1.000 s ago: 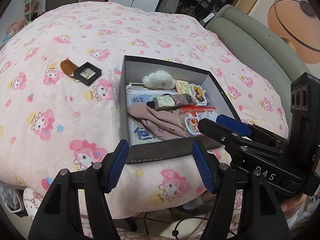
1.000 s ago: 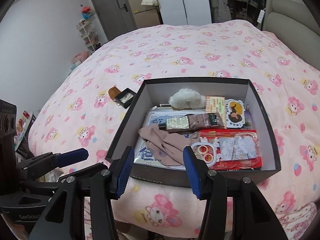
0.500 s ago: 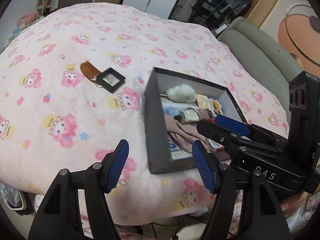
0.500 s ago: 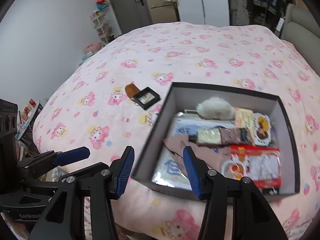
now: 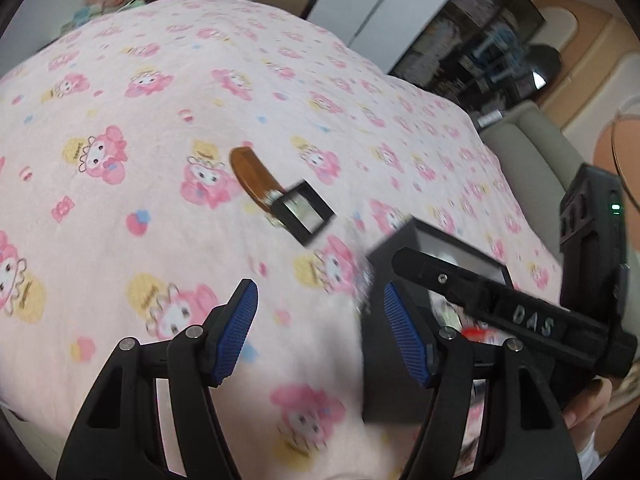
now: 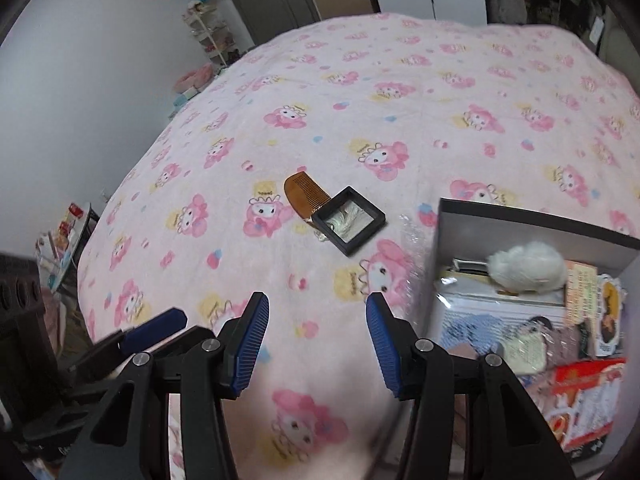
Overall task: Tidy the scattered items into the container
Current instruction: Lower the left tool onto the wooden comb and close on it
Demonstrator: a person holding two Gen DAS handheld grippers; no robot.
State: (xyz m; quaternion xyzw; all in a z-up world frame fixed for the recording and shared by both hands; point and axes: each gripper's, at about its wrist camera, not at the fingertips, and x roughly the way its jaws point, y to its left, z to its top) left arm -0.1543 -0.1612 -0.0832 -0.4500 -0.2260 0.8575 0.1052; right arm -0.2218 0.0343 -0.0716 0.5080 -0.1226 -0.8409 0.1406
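A brown wooden comb (image 6: 303, 193) and a small black framed square case (image 6: 349, 220) lie together on the pink bedspread, left of the dark box (image 6: 520, 220). The box holds a white fluffy puff (image 6: 528, 266), packets, a tube and cloth. The comb (image 5: 250, 176), the case (image 5: 303, 213) and the box (image 5: 384, 264) also show in the left wrist view. My left gripper (image 5: 320, 332) is open and empty, over the bedspread near the box's left wall. My right gripper (image 6: 316, 344) is open and empty, nearer than the case.
The pink patterned bedspread (image 6: 360, 80) covers the bed. A grey headboard (image 5: 532, 152) stands at the right. A crinkled clear wrapper (image 6: 414, 240) lies by the box's left wall. Shelves and floor clutter (image 6: 68, 232) lie beyond the bed's left edge.
Both grippers have swung left, away from the box and toward the comb and case. The box has slid to the right edge of both views. Both stay open.
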